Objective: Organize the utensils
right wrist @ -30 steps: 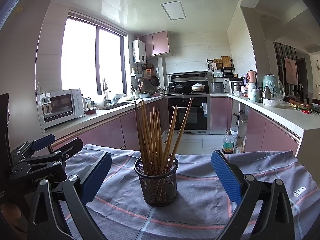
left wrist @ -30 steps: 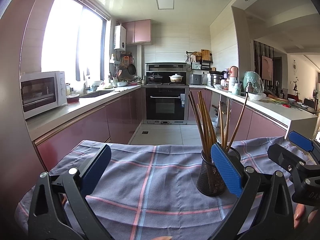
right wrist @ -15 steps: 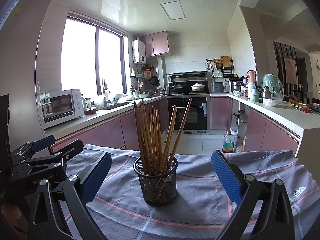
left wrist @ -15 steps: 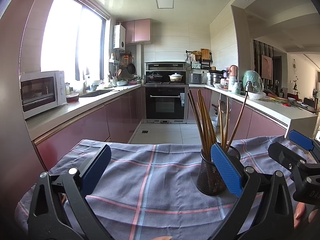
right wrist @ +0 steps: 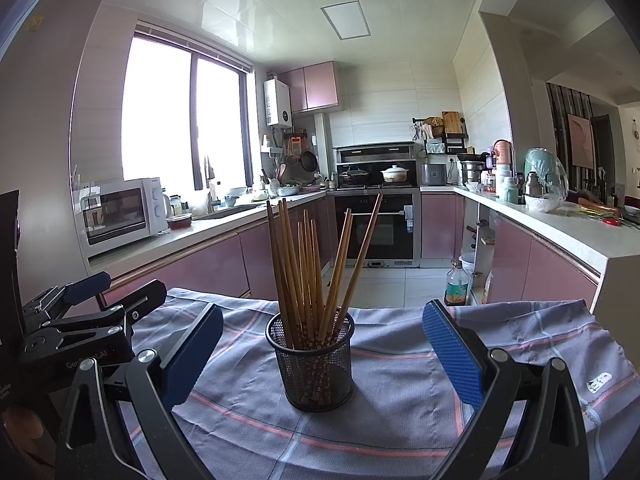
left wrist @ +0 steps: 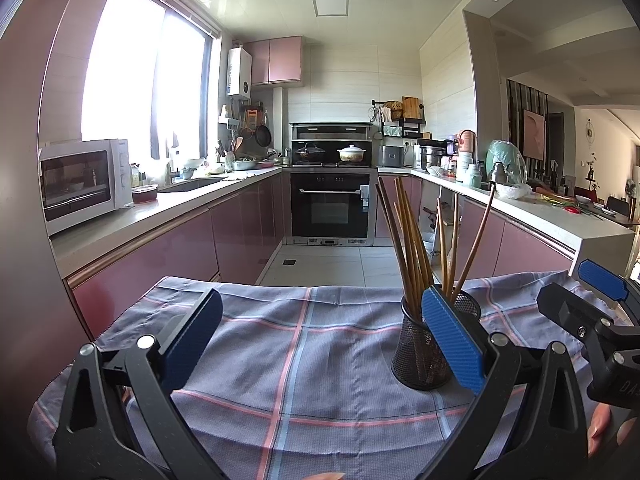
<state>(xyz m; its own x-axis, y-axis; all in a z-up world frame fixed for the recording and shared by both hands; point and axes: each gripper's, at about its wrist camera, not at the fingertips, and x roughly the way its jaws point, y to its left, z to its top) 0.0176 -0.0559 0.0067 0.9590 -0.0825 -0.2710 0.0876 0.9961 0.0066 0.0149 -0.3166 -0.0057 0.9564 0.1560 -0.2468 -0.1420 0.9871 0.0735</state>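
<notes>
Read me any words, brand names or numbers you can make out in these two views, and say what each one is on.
"Gen...AI", middle letters blurred: side of the black left claw body in the right wrist view.
"DA", cut off at the edge: black right claw body in the left wrist view.
White microwave badge, yellow stickers on the tall panel at top left, white tag on the checked cloth: too small to read.

1 black wire-mesh cup (right wrist: 310, 362) on 1 grey-blue plaid cloth (right wrist: 400, 392); approx 9 brown wooden chopsticks (right wrist: 304, 268) stand in it, exact no. unclear as they overlap. Behind cup: 1 white microwave (right wrist: 120, 216), 1 black oven (right wrist: 376, 226), 2 pots (right wrist: 394, 174) on hob.
</notes>
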